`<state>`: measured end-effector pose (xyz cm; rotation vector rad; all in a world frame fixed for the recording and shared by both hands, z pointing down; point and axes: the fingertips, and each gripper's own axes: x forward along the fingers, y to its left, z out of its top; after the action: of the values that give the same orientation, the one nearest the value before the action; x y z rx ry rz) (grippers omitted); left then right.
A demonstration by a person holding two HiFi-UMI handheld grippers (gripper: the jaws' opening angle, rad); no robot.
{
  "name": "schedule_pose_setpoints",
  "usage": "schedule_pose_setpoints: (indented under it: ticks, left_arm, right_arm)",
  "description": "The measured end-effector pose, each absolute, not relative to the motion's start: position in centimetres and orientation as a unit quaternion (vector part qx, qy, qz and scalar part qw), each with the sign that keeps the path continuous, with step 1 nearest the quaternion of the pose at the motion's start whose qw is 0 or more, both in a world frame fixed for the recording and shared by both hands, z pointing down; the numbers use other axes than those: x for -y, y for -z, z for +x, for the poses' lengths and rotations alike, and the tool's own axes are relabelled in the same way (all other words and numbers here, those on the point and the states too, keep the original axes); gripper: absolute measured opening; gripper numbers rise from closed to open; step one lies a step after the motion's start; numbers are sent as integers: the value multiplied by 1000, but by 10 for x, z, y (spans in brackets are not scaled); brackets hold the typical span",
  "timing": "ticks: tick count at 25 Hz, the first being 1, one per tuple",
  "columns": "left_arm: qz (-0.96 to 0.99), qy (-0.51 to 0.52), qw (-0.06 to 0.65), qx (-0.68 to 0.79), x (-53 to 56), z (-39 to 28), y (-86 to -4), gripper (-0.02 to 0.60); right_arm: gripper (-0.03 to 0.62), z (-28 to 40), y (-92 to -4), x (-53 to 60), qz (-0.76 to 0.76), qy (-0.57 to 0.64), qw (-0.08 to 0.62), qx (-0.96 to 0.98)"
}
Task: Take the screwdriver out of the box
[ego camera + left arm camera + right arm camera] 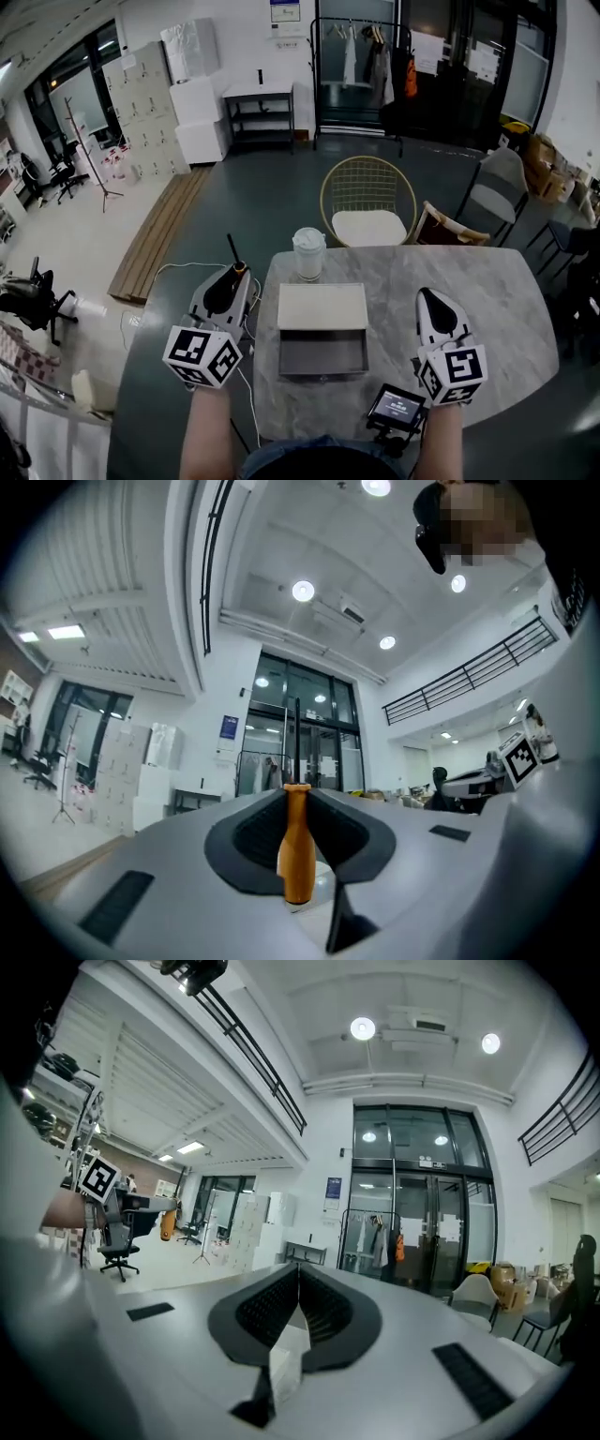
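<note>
Nearest the lens, the left gripper [234, 273] pinches the screwdriver [297, 853] by its orange handle, the black shaft standing out past the jaw tips. The open box [323, 372] lies to this gripper's right, between it and the right gripper [434, 296], whose jaws are pressed together on nothing. The screwdriver is clear of the box and looks to be out past the table [487, 309] edge, so the lifting-out seems done. Next probably comes carrying it over bare tabletop, lowering it flat, then spreading the jaws.

no readable text. wall notice [285, 11] too small, possibly printed lines; small screen [397, 407] blurred.
</note>
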<state>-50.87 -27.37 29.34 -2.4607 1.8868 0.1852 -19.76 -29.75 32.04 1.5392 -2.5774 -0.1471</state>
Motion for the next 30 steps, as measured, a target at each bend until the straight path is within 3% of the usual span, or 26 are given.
schedule_pose_setpoints:
  ticks: [9, 30]
  left_arm:
    - [-716, -64, 53, -693, 219, -590, -281, 78]
    - [-753, -58, 60, -653, 217, -540, -276, 78]
  right_arm:
    - [26, -233, -294, 289, 468, 84, 39, 879]
    - [25, -242, -298, 279, 442, 79, 40, 893]
